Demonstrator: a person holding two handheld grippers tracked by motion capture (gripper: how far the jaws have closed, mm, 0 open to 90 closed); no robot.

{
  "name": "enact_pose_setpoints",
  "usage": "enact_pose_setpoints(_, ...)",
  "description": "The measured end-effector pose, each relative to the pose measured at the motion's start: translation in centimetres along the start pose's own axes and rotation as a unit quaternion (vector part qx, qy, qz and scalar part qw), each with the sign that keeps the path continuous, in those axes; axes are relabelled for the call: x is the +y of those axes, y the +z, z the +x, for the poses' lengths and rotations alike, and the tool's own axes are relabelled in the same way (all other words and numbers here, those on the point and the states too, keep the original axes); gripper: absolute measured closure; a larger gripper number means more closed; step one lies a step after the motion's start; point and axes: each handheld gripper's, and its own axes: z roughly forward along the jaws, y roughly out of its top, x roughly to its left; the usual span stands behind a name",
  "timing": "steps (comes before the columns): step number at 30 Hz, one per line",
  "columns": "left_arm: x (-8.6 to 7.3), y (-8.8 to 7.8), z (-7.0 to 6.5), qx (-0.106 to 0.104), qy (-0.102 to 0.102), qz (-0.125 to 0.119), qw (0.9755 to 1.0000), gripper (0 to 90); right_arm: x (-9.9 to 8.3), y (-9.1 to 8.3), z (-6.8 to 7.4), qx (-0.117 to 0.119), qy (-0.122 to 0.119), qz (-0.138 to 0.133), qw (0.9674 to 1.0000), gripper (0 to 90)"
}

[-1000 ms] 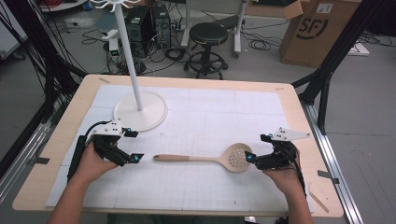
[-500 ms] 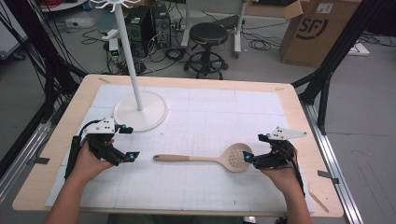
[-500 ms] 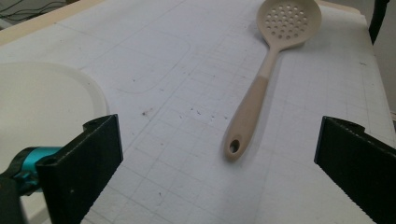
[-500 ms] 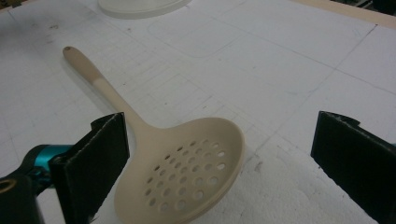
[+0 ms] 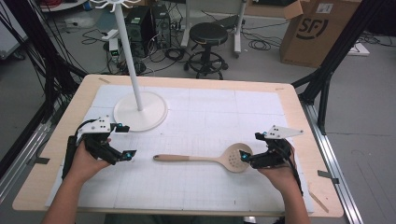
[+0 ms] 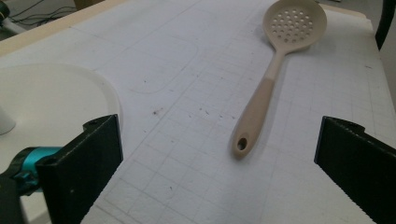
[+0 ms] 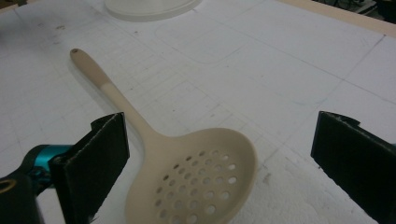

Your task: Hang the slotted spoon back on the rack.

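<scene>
A beige spoon with holes (image 5: 205, 159) lies flat on the white mat (image 5: 215, 116), near the front of the table (image 5: 299, 107). Its round bowl points to the person's right and its thin handle points left.

The right gripper (image 5: 248, 157) sits low just beside the bowl of the spoon, pointing at it. In the right gripper view its two black jaws stand wide apart with the bowl between them, but they do not press on it.

The left gripper (image 5: 125, 141) rests near the handle end, a little apart from it. Its jaws have just been opening and now stand wide, holding nothing.

Both forearms come in from the front edge, hands low over the mat. A white stand (image 5: 140, 109) is behind the left hand (image 5: 86, 161).
</scene>
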Motion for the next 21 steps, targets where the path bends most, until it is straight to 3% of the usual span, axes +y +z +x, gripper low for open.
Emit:
enact_pose_setpoints(8,0.0,-1.3,0.3,0.011,-0.001,-0.012,0.9999,1.6,2.2,2.1,1.5,0.013,-0.038,0.021,0.9990,3.0)
enact_pose_setpoints(14,0.0,-1.3,0.2,0.012,-0.001,-0.013,0.9998,1.6,4.3,4.2,2.3,0.028,-0.061,0.052,0.9964,3.1)
enact_pose_setpoints(17,0.1,-1.1,0.0,0.010,0.001,-0.008,0.9999,1.6,5.2,5.2,2.7,0.041,-0.076,0.068,0.9939,7.9)
enact_pose_setpoints(19,0.1,-1.1,-0.1,0.009,0.003,-0.009,0.9999,1.6,5.7,5.8,3.0,0.053,-0.087,0.084,0.9913,17.8)
enact_pose_setpoints(21,0.2,-1.2,-0.1,0.011,0.006,-0.011,0.9999,1.7,6.1,6.4,3.4,0.066,-0.097,0.091,0.9889,18.1)
